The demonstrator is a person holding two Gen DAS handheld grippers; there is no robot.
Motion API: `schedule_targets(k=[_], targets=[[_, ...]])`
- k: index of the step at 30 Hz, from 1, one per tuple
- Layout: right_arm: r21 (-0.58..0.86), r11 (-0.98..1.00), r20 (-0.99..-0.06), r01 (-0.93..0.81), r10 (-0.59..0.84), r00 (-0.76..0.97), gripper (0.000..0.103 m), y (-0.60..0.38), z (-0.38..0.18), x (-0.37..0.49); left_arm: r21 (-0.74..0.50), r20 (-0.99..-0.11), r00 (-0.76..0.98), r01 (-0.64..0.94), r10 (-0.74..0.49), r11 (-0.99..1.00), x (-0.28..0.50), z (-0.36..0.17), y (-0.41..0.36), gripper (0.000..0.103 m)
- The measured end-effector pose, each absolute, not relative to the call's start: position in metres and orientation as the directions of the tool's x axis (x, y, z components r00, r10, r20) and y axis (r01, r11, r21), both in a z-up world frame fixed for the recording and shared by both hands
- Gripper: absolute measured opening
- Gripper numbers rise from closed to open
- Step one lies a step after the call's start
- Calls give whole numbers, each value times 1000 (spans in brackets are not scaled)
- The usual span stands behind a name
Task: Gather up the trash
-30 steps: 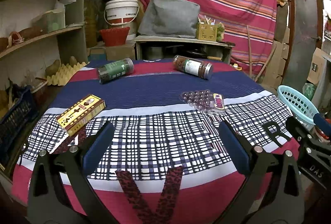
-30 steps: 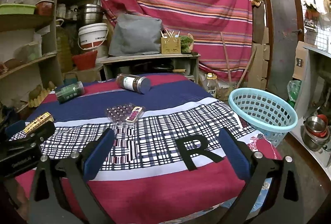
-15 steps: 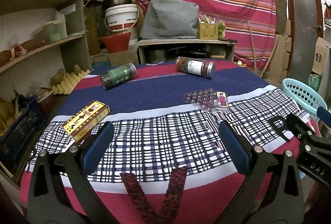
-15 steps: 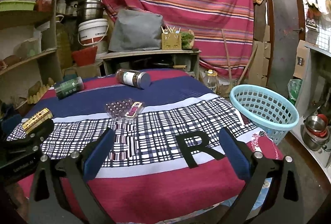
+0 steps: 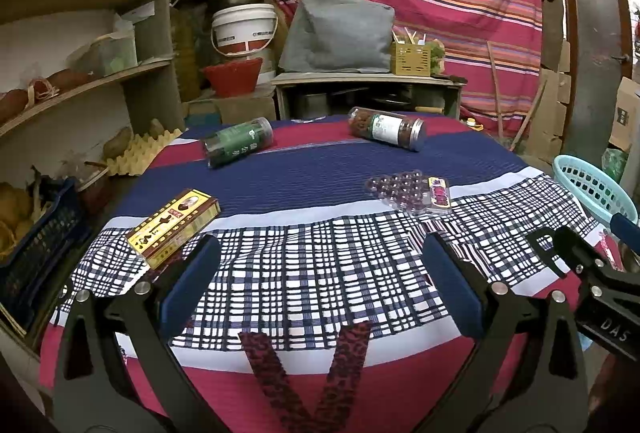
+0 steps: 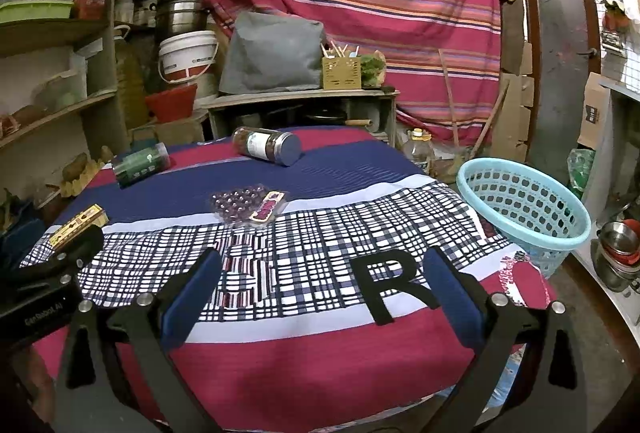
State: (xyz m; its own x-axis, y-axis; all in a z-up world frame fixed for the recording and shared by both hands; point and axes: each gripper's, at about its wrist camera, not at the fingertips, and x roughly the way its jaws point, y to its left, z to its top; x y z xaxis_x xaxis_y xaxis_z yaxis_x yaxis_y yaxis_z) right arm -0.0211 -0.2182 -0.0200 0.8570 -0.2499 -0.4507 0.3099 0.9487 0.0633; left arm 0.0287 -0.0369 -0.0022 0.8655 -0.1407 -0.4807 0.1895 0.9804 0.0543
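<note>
Both grippers, left [image 5: 320,281] and right [image 6: 322,291], hang wide apart and empty over the near edge of my table [image 6: 280,345]. Four bits of trash lie mid-frame: box [image 5: 174,227] at left, green jar [image 5: 238,147] and brown jar [image 6: 266,145] on their sides, blister pack [image 6: 248,207] between. At right, off the table, waits the basket [image 6: 524,209], presumably for them.

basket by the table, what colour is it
Light blue basket, with a perforated wall; shows best in the right wrist view.
</note>
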Motion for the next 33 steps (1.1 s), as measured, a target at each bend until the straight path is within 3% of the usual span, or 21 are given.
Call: schedule_targets(k=[33], targets=[[55, 956, -444, 288, -235, 865, 98, -216, -19, -22, 39, -480, 868, 169, -130, 985, 28, -2, -31, 98]])
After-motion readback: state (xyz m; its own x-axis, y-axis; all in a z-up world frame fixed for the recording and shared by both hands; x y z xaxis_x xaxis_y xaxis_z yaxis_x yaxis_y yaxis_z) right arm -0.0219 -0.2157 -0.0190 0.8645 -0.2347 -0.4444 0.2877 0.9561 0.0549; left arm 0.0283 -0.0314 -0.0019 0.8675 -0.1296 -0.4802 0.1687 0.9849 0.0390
